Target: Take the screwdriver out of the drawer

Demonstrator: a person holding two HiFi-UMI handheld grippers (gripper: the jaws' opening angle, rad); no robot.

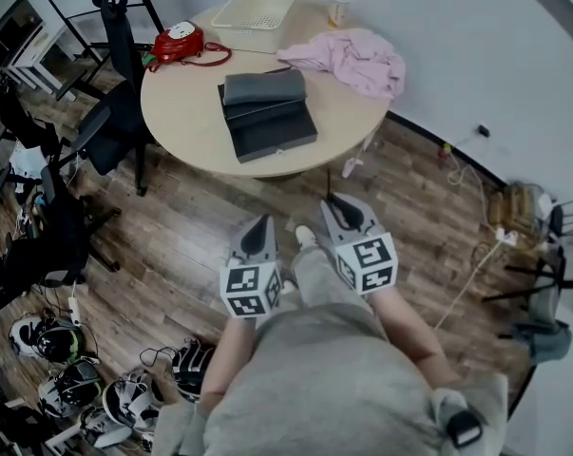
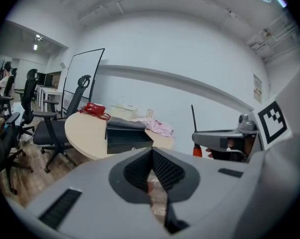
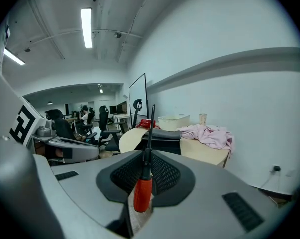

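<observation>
My right gripper is shut on a screwdriver with a red handle; its thin black shaft sticks up past the fingertips. The left gripper view shows that screwdriver held upright in the right gripper. My left gripper is shut with nothing in it. In the head view both grippers, left and right, hang over the wooden floor, well short of the round table. The black drawer box lies on that table with a grey folded item on top.
On the table also lie a red bag, a white basket, a pink cloth and a small bottle. Black office chairs stand at its left. Helmets and gear litter the floor at lower left; cables at right.
</observation>
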